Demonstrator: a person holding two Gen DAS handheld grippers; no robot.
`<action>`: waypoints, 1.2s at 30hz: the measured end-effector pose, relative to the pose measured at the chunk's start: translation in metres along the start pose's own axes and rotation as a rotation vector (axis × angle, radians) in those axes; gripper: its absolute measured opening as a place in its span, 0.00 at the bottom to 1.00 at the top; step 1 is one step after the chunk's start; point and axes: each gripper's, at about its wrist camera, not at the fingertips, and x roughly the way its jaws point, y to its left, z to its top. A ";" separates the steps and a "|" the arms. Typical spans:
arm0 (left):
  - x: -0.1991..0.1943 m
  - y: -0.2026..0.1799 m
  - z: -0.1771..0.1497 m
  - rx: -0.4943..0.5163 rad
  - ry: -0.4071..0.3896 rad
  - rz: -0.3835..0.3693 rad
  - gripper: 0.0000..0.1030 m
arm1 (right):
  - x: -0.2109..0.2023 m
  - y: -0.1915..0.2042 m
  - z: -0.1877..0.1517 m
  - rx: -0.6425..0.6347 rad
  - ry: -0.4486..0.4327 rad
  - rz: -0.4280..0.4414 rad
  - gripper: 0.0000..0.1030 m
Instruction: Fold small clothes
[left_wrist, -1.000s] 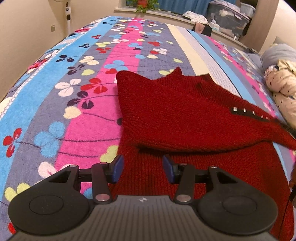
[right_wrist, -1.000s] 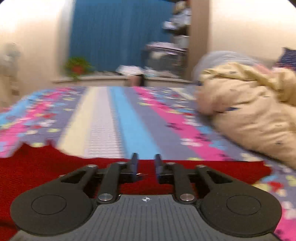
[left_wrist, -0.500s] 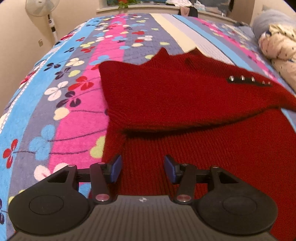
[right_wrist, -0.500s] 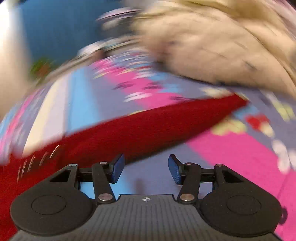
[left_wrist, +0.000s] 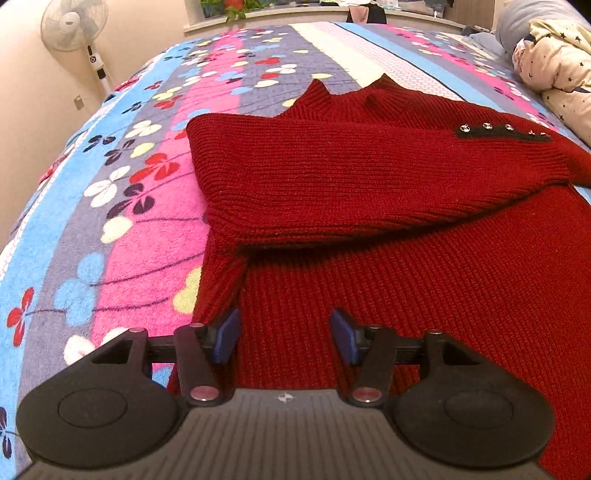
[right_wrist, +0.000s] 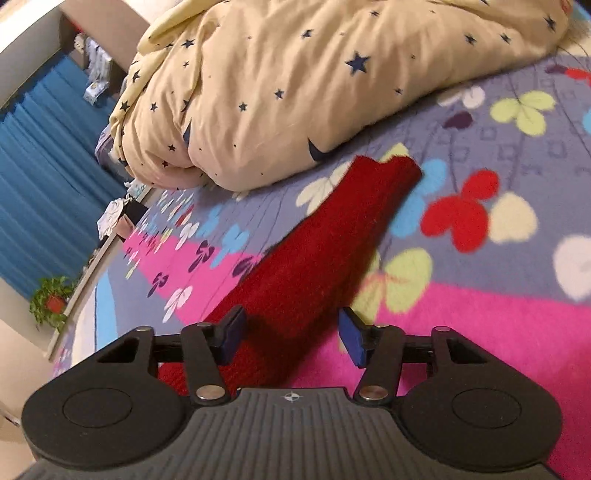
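while both grippers sit low in their own views, the red sweater lies flat on a bed with a flowered blanket. nearest in the left view, the left gripper hovers over the sweater's near left side; its jaws have just been opening and stand apart, with knit under them but nothing pinched. beyond it, one sleeve is already folded across the chest, its cuff with a row of studs toward the right. in the right view, the right gripper is rolled sideways; its jaws have just been closing yet show a clear gap, straddling the other sleeve, which stretches out onto the blanket toward a star-print quilt beyond. the step in hand looks like folding this second sleeve in. to do it well, pinch close to the cuff, lift only slightly, and lay it straight across the body so no wrinkle forms.
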 end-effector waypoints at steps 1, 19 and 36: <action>0.000 0.000 0.000 -0.001 0.000 -0.001 0.59 | 0.003 0.000 0.002 0.007 -0.005 -0.007 0.24; -0.002 0.008 0.002 -0.044 0.022 -0.038 0.59 | -0.175 0.309 -0.235 -0.958 0.199 0.724 0.53; -0.035 0.022 0.013 -0.186 -0.060 -0.144 0.60 | -0.201 0.136 -0.183 -1.180 0.410 0.304 0.52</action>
